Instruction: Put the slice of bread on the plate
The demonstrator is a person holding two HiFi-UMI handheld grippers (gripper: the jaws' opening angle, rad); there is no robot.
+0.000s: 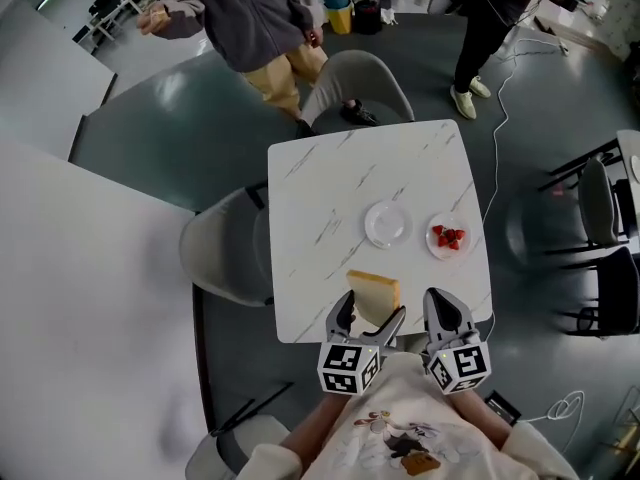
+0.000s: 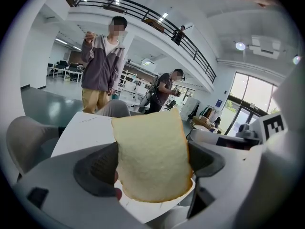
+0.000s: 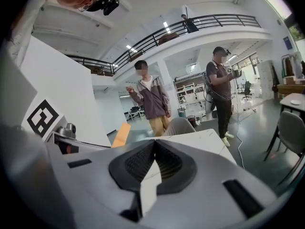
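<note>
Left tongs [image 1: 373, 315] clamp bread slice [image 1: 375, 292]; right tongs [image 3: 153, 162] together; only head view shows plate [image 1: 385, 224]

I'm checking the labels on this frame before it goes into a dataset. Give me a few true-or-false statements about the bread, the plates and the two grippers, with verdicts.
1. The left gripper holds the slice of bread between its fingers. True.
2. The bread lies on the empty plate. False: it is in the gripper at the near edge of the table, short of that plate.
3. The right gripper grips a strawberry. False: its fingers are together with nothing between them.
4. The strawberries sit on a second plate, right of the empty one. True.
</note>
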